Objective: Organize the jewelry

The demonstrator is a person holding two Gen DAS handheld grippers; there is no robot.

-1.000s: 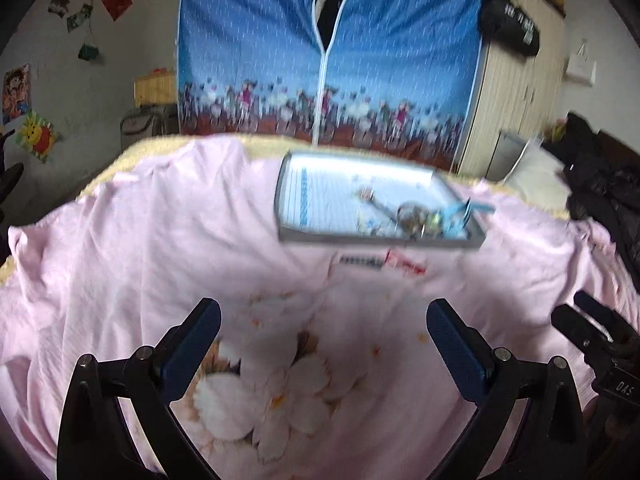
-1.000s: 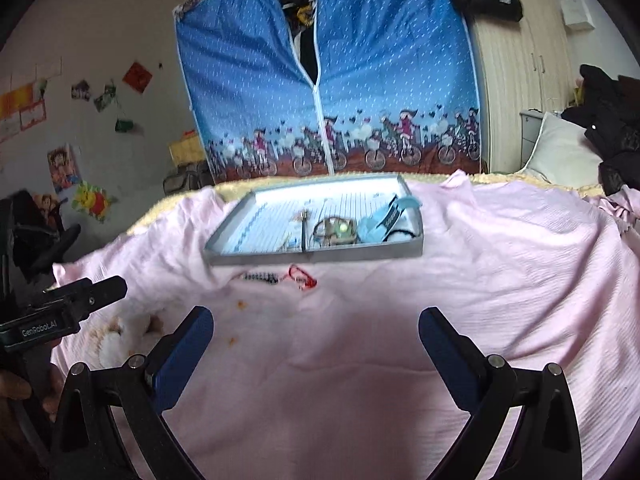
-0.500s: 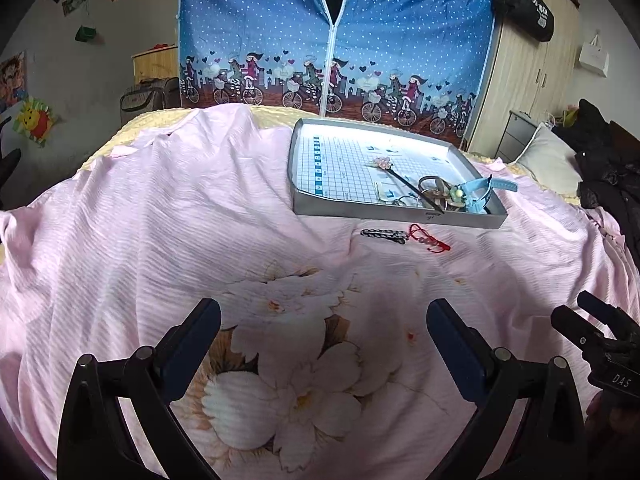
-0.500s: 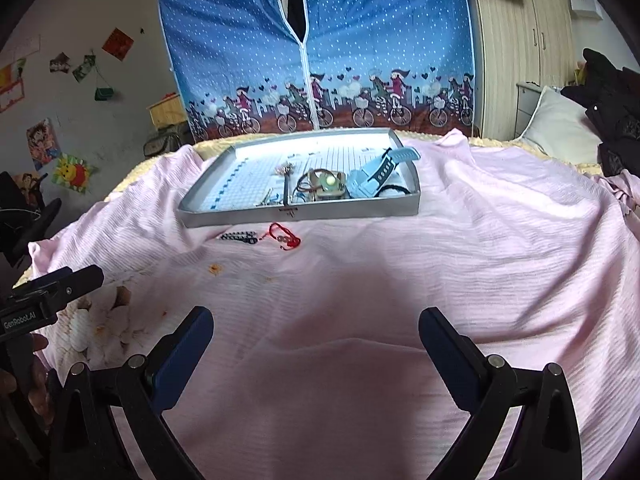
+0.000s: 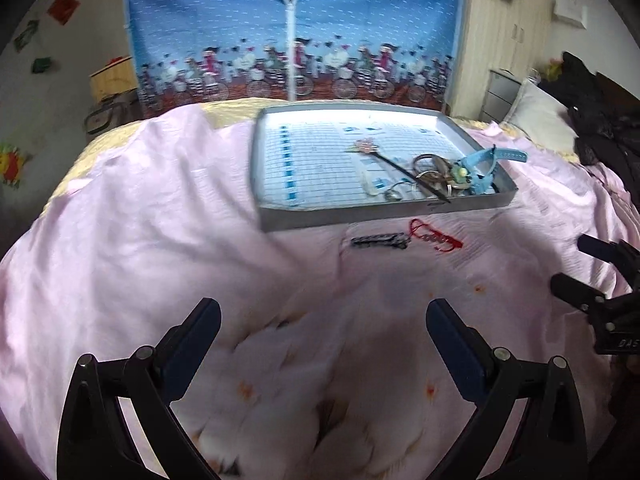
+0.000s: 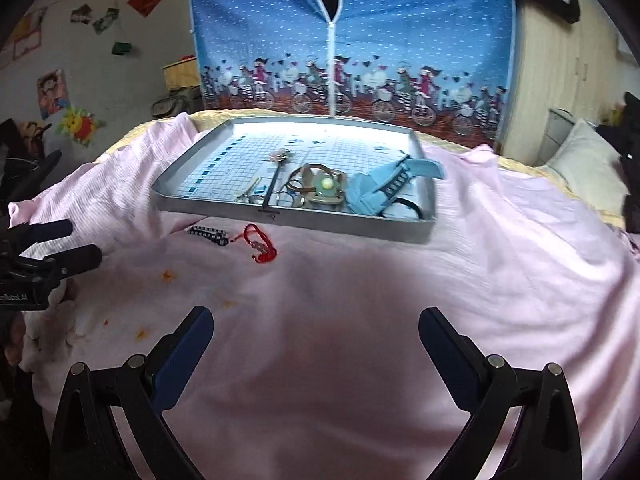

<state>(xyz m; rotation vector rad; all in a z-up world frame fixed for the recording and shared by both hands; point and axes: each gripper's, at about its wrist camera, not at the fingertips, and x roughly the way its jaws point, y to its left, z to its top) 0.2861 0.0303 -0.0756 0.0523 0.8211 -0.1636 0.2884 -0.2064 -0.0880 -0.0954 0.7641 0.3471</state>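
A grey metal tray (image 5: 360, 216) (image 6: 224, 210) with a blue grid lining rests on a pink sheet. Inside lie a hair stick (image 5: 394, 162) (image 6: 276, 178), rings, a bracelet with a green bead (image 6: 324, 188) and a light blue watch strap (image 5: 486, 162) (image 6: 384, 188). In front of the tray lie a black beaded bracelet (image 5: 380, 241) (image 6: 209, 235) and a red cord bracelet (image 5: 434, 236) (image 6: 260, 245). My left gripper (image 5: 323, 326) and right gripper (image 6: 316, 332) hang open over the sheet, short of both bracelets, holding nothing.
The pink sheet (image 6: 440, 272) covers a bed; a flower print (image 5: 304, 380) lies under the left gripper. A blue zip wardrobe cover (image 6: 340, 40) stands behind, a wooden wardrobe (image 5: 504, 40) and pillow (image 6: 588, 168) at the right. Dark clothes (image 5: 600, 112) pile at the far right.
Both grippers have moved forward toward the tray and the two bracelets, which now look larger and nearer. Both stay open. The jewelry has not moved.
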